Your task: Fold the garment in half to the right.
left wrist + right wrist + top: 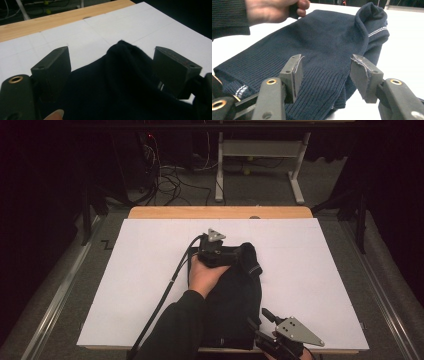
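Nearest me, my right hand-held gripper (pixel 325 75) sits at the front edge of the worktop (pixel 150 285), jaws about half open. The ribbed hem of the dark blue sweater (pixel 319 45) lies between and under them, but the pads stand clear of the cloth on both sides, so I hold nothing there.

The sweater lies folded in a long strip down the middle of the white sheet (pixel 310 270) that covers the worktop, hem toward me and the bunched collar end away from me. It is a soft, light knit that will sag and slide out of its fold if I lift it by one point. The ribbed hem and the collar band with the pale stripe are the firmest places to pinch, being doubled and less stretchy. The smooth body panel would just stretch and slip.

Farther off, my left hand-held gripper (pixel 111 68) rests at the collar end, jaws spread wide. A hump of cloth rises between them, yet neither pad presses on it, so that end is free too.

Beyond the sheet runs the bare wooden edge (pixel 220 212) of the worktop.
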The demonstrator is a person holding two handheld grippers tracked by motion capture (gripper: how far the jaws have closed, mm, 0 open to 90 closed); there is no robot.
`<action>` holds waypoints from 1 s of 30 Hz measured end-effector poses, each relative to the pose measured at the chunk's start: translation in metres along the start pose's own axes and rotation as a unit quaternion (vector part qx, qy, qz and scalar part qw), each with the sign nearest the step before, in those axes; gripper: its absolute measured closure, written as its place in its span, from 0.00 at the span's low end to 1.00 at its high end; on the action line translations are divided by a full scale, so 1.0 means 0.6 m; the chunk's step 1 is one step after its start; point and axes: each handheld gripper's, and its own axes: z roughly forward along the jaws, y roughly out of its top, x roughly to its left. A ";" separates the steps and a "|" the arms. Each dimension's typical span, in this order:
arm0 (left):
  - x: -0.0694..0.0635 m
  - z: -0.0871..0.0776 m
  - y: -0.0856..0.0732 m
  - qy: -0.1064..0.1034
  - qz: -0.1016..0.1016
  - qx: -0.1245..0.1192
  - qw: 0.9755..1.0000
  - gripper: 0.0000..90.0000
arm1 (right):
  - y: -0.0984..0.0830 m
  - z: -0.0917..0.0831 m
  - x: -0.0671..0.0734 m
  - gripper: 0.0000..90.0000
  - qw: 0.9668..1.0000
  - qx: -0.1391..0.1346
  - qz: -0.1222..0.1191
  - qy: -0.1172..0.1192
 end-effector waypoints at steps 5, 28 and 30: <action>0.026 -0.033 -0.027 0.008 -0.007 -0.005 1.000 0.11 | 0.000 0.006 0.003 0.49 1.000 0.004 -0.004 0.001; 0.100 -0.180 -0.159 0.003 0.000 -0.024 1.000 0.00 | 0.001 0.011 -0.004 0.51 1.000 0.005 -0.005 -0.013; 0.106 -0.195 -0.174 0.009 0.003 -0.021 1.000 0.00 | 0.002 0.012 -0.005 0.51 1.000 0.004 0.000 -0.013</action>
